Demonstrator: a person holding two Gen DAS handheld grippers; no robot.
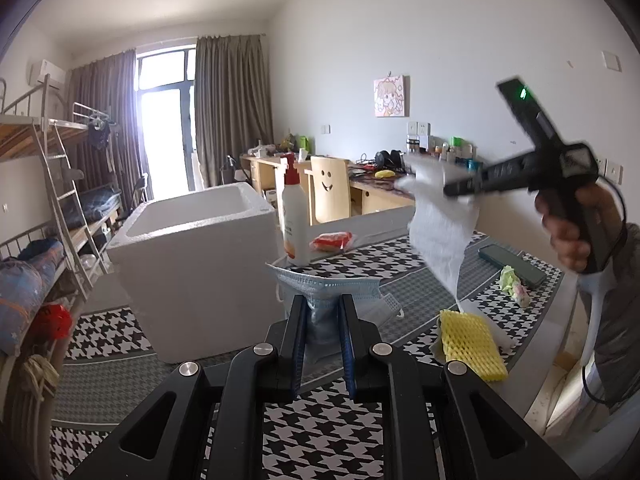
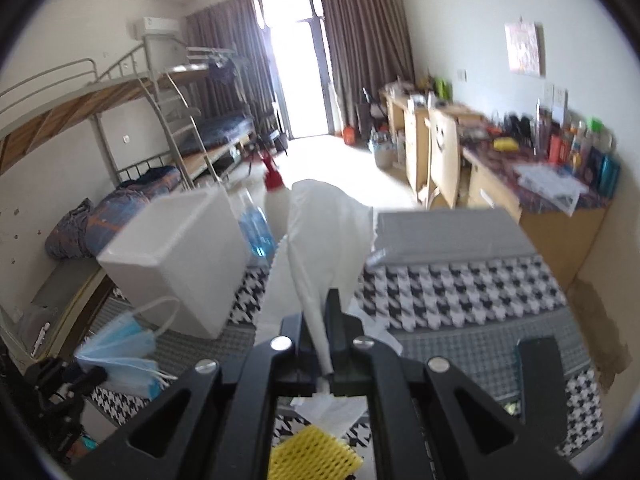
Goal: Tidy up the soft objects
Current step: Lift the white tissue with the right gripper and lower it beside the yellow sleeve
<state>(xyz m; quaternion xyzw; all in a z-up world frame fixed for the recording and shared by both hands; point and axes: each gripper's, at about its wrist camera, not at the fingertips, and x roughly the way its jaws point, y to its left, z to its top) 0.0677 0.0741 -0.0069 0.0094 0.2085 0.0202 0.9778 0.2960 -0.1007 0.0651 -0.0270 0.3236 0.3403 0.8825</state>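
my left gripper (image 1: 322, 312) pinches blue masks (image 1: 332, 286), my right gripper (image 2: 320, 312) clamps white tissue (image 2: 320, 232); only the left view shows the phone (image 1: 512, 264).

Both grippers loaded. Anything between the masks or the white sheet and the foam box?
Nothing visible blocks either. The left gripper holds the blue masks beside the open foam box; the right gripper holds the white sheet aloft.

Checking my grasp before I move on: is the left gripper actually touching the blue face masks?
Touching. The left wrist view shows the left gripper pinching the blue face masks between both fingers.
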